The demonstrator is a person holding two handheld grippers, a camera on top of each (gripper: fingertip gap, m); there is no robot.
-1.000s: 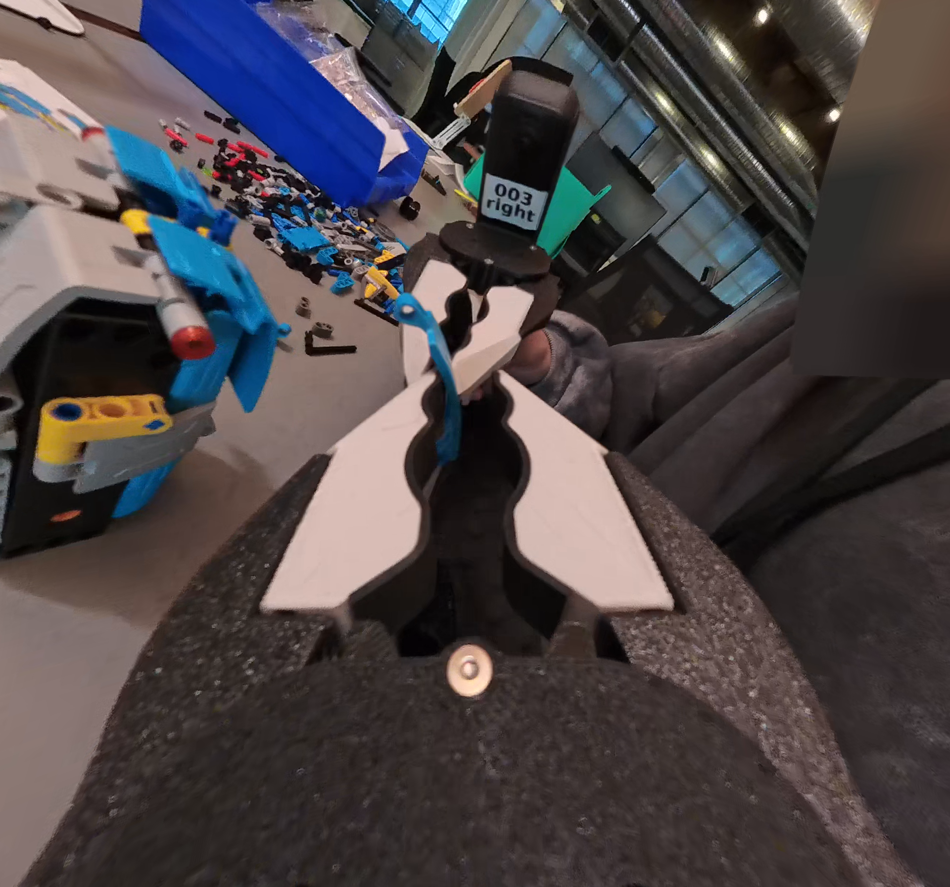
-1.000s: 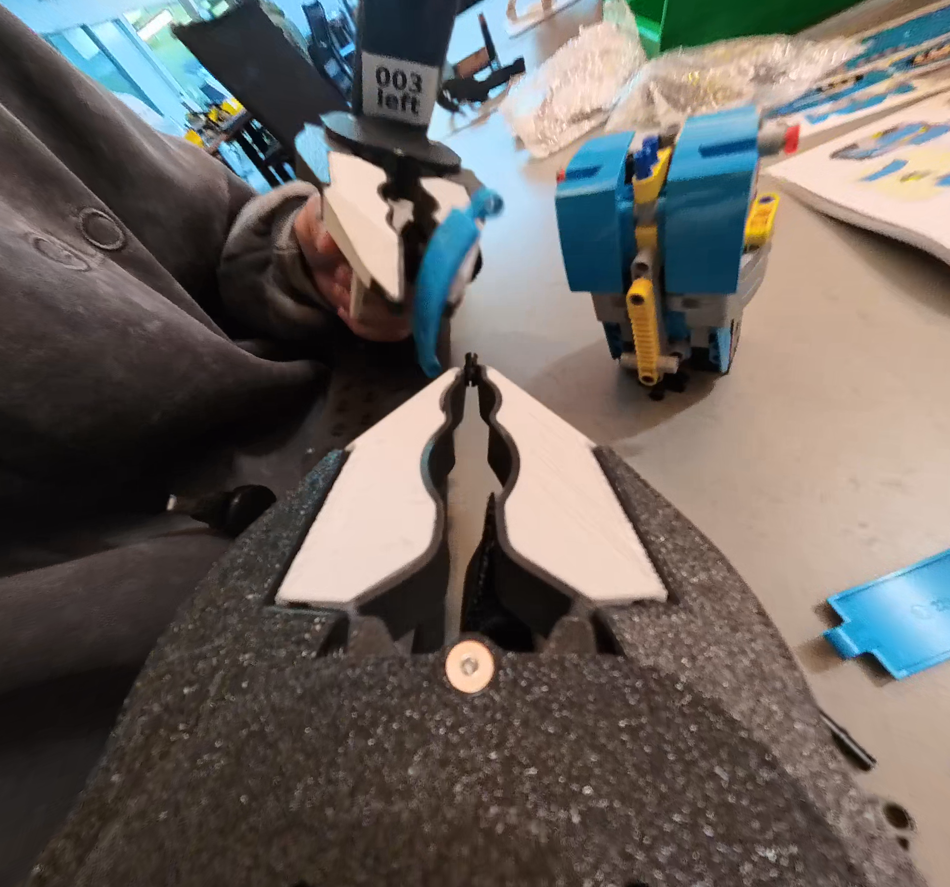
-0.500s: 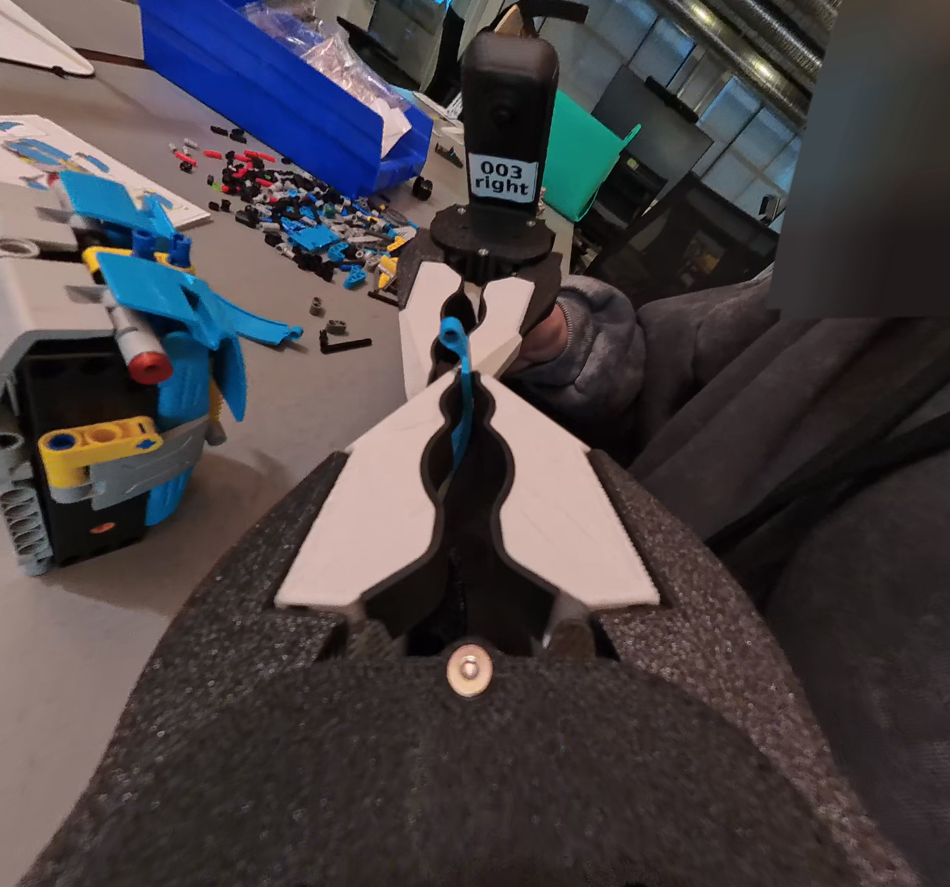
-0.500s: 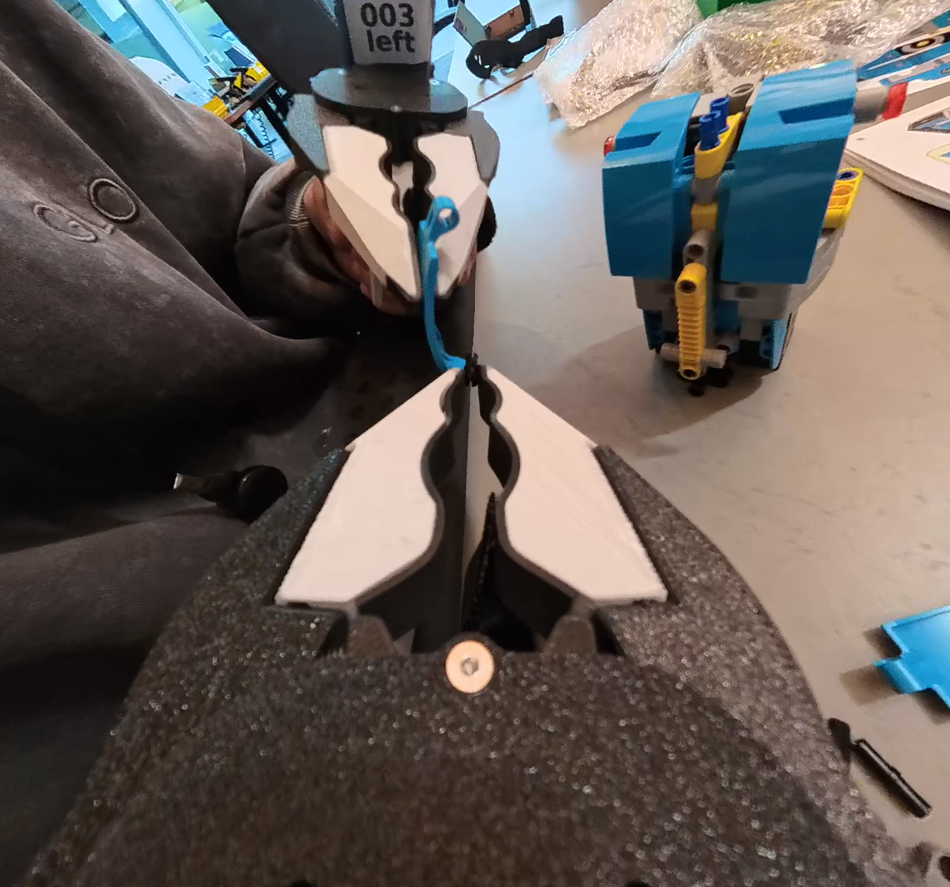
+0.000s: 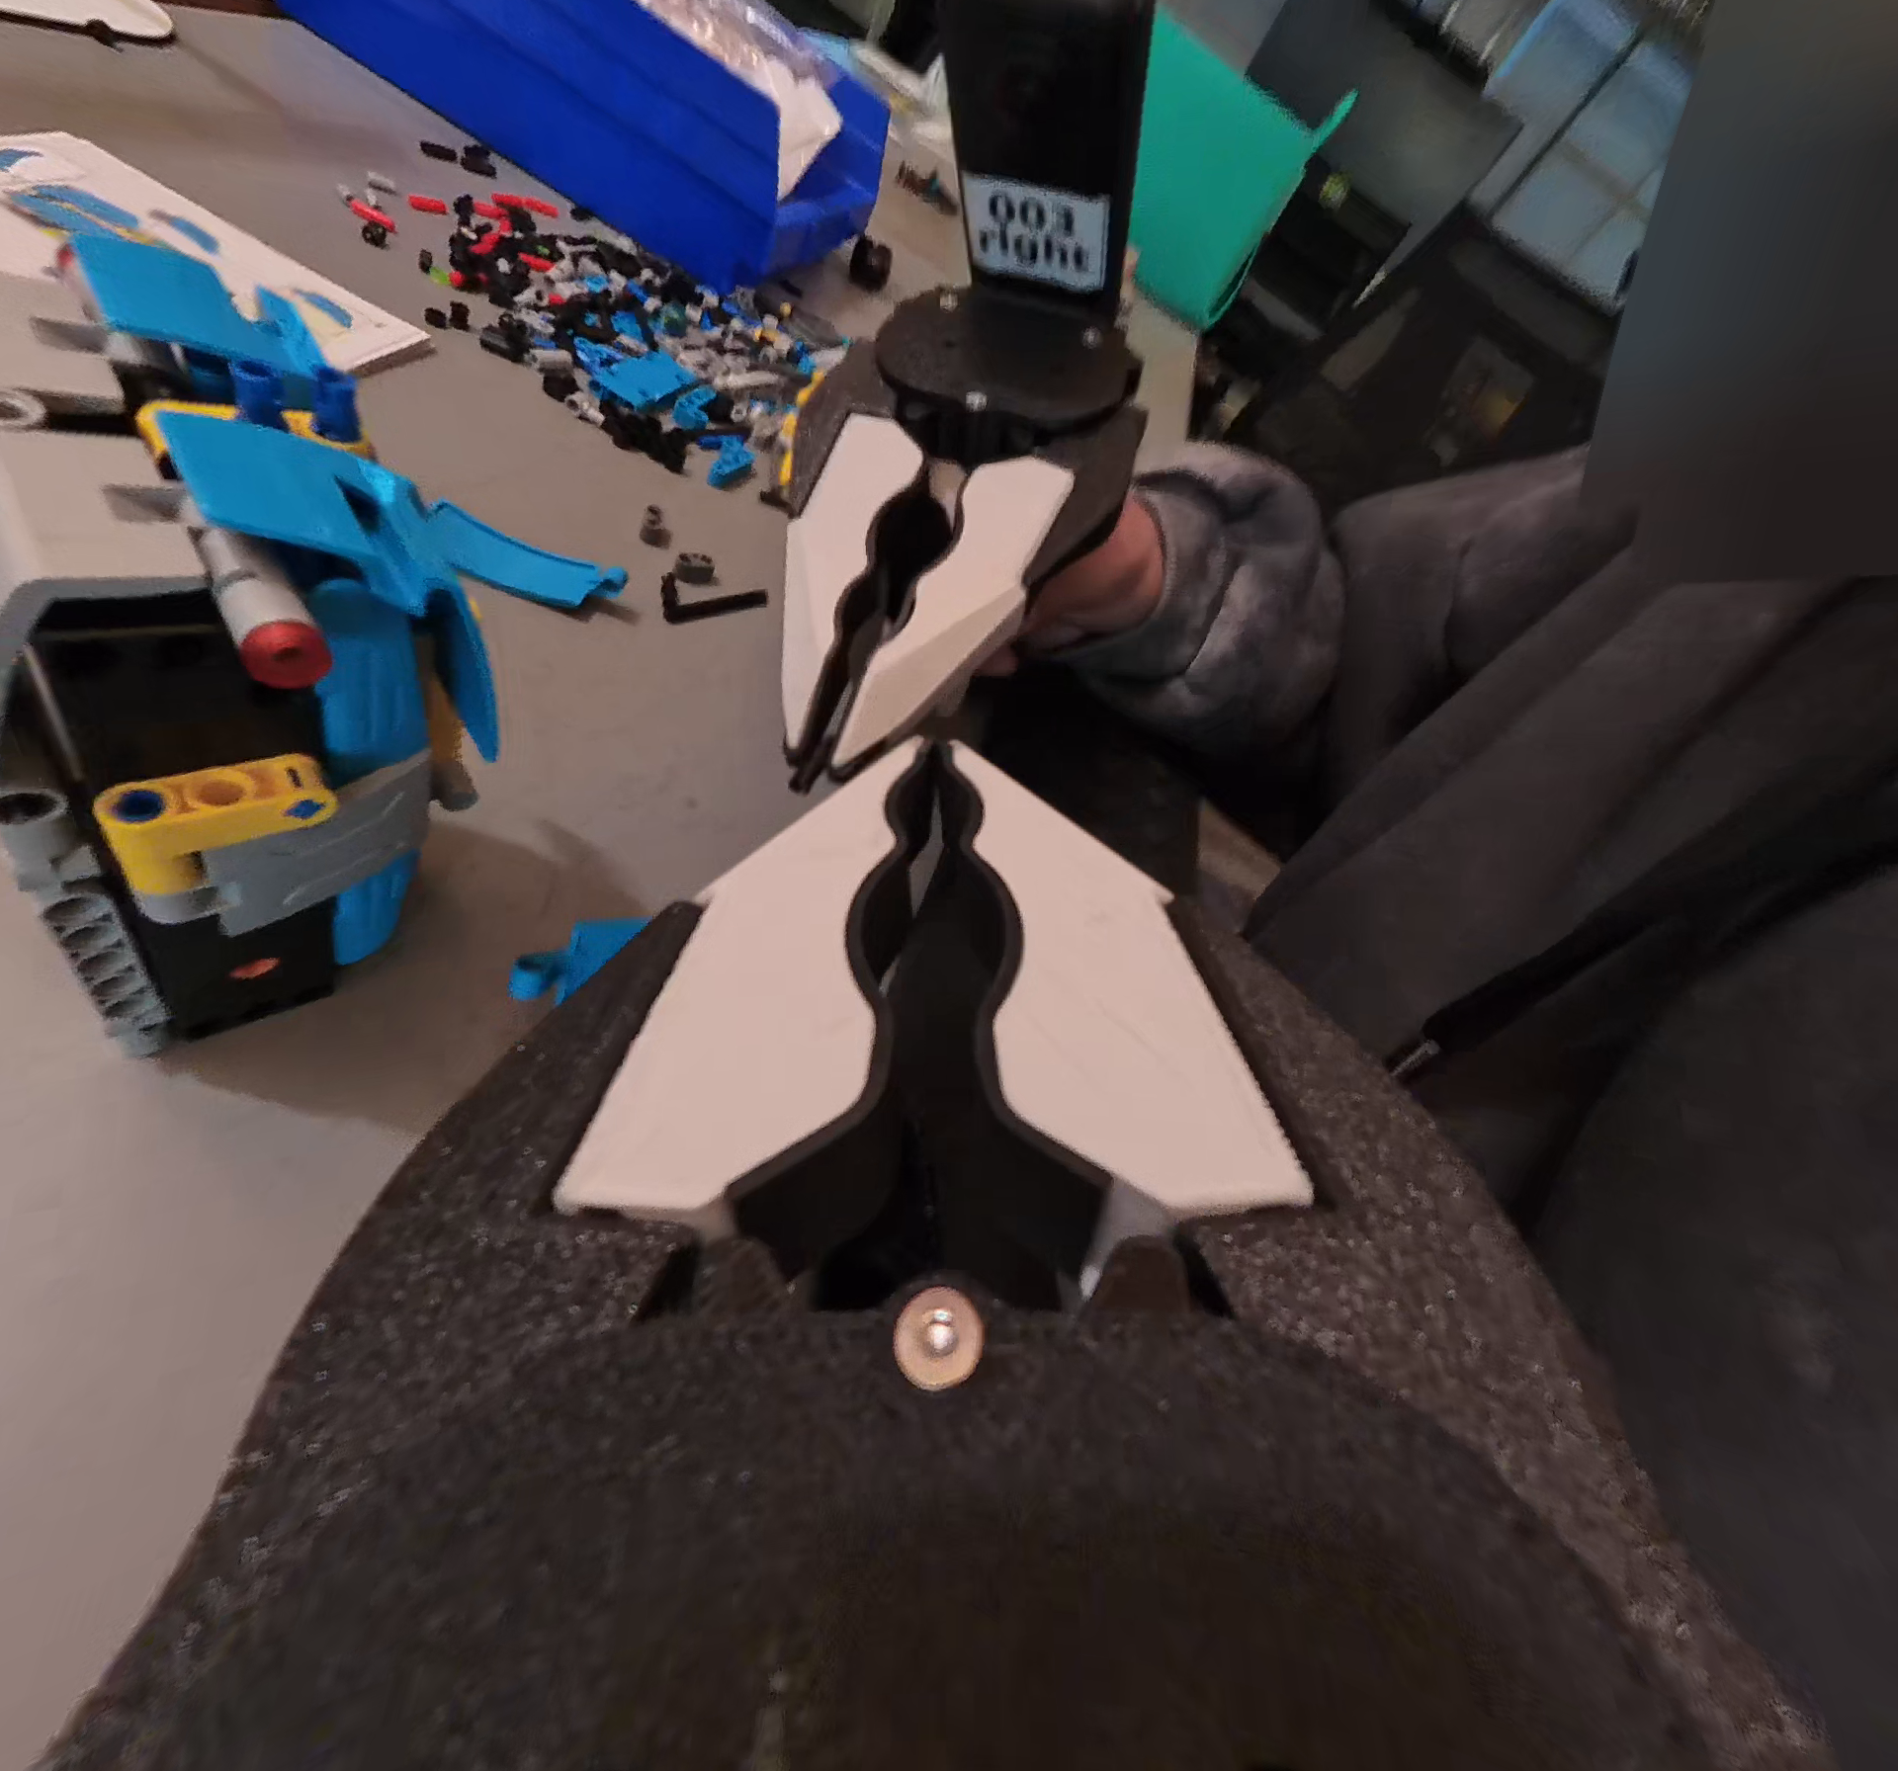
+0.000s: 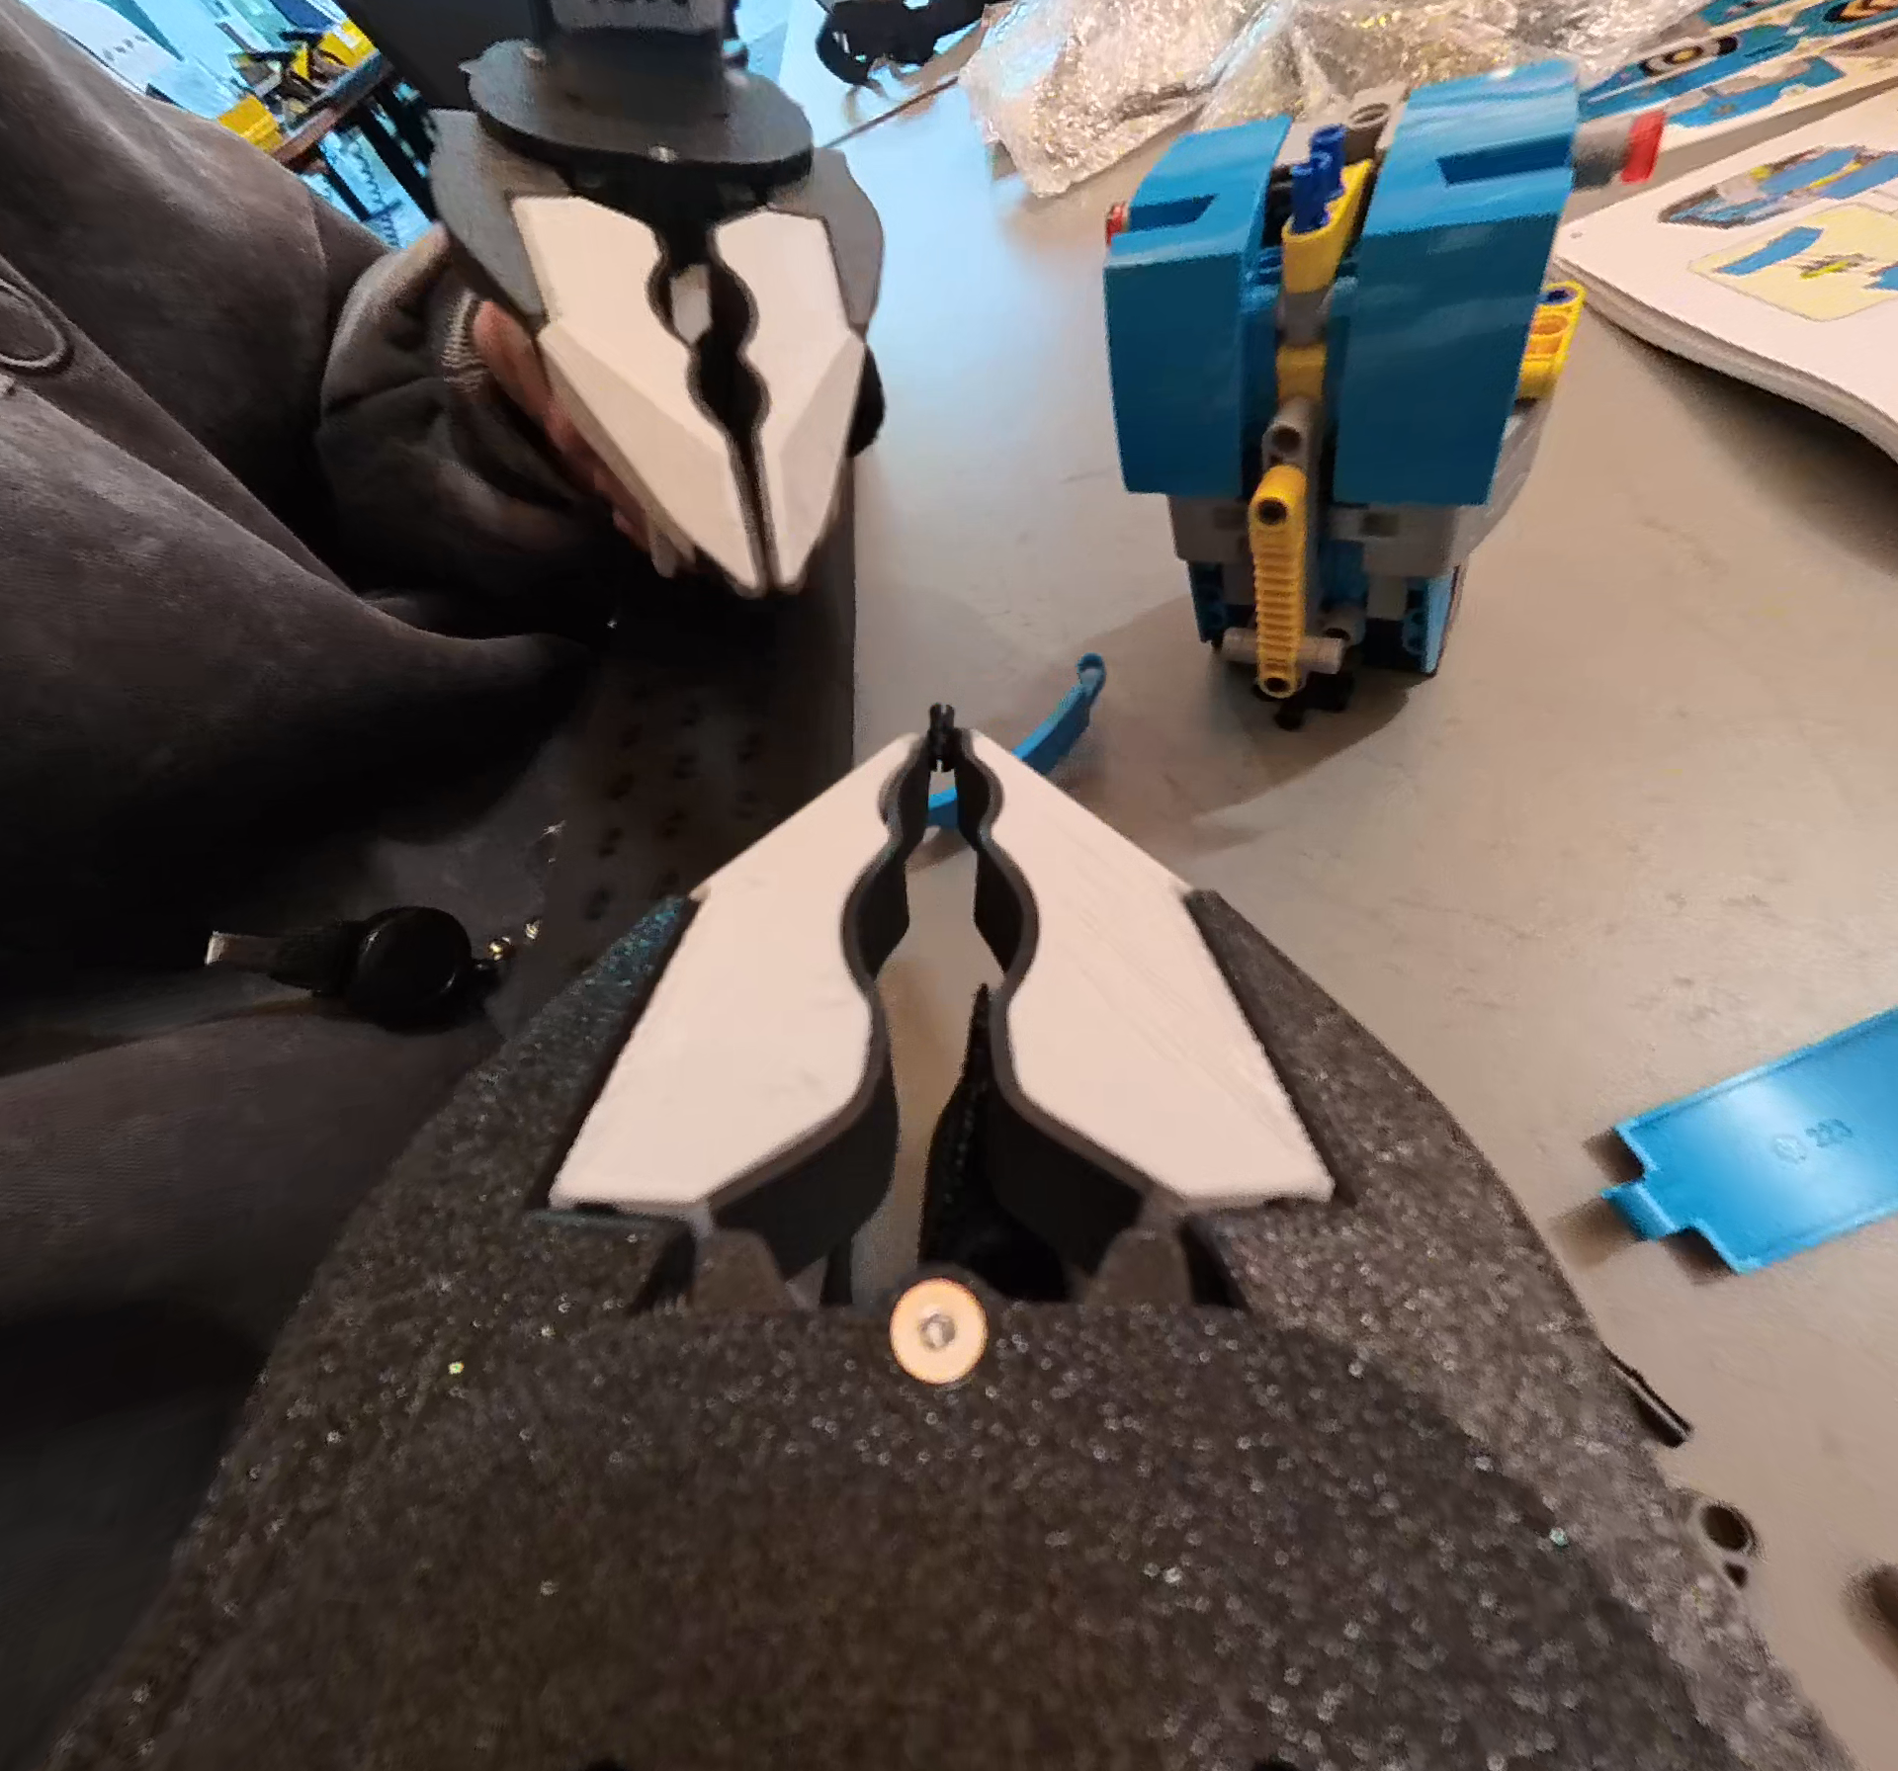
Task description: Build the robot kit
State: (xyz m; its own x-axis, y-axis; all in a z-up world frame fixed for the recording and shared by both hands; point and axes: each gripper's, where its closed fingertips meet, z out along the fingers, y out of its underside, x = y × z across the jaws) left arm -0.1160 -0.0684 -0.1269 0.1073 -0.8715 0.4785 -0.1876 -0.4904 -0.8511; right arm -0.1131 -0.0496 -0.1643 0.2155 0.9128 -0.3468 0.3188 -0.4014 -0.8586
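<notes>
Plastic, foam, cloth and paper on a matt table

The model [image 6: 1335, 366] and loose bricks [image 5: 616, 356] are glossy plastic; the left gripper [image 5: 937, 769] has matt white fingers [image 5: 781, 1034] in rough black foam, with a shiny metal screw [image 5: 937, 1348]; the sleeve [image 5: 1243, 592] is soft cloth; the booklet [image 6: 1767, 284] is paper.

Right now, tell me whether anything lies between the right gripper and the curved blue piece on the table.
Nothing visible does. The curved blue piece lies on the table just beyond the right gripper, partly hidden behind its fingers. The blue model stands apart. The tips are shut on a small black pin.
</notes>
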